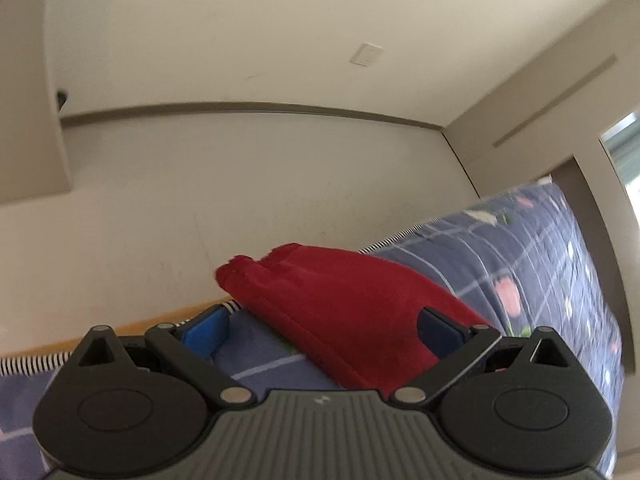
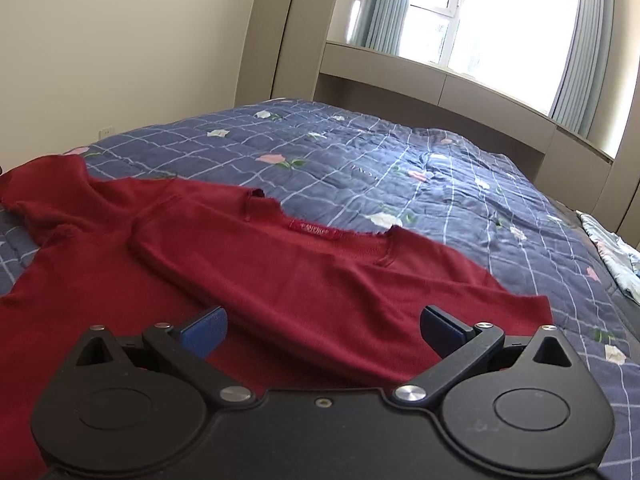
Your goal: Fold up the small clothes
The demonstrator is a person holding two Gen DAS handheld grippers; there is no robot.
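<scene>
A dark red knit sweater (image 2: pixel 256 264) lies on the blue floral quilt (image 2: pixel 400 168), collar (image 2: pixel 316 232) toward the far side and one sleeve folded across its chest. My right gripper (image 2: pixel 322 330) hovers low over its near part, jaws wide apart, nothing between them. In the left wrist view a red sleeve (image 1: pixel 340 304) of the sweater rises off the quilt (image 1: pixel 520 264), cuff (image 1: pixel 236 270) pointing up left. My left gripper (image 1: pixel 320 330) is open, tilted up toward the wall, and the red cloth passes between its spread blue fingertips (image 1: pixel 206 330) without being pinched.
A beige wall (image 1: pixel 240 184) with a socket runs along the bed's left side. A window (image 2: pixel 500 16) with grey-blue curtains and a low ledge stands beyond the bed. A pale patterned cloth (image 2: pixel 612 256) lies at the bed's right edge. A striped sheet edge (image 1: pixel 28 362) shows at left.
</scene>
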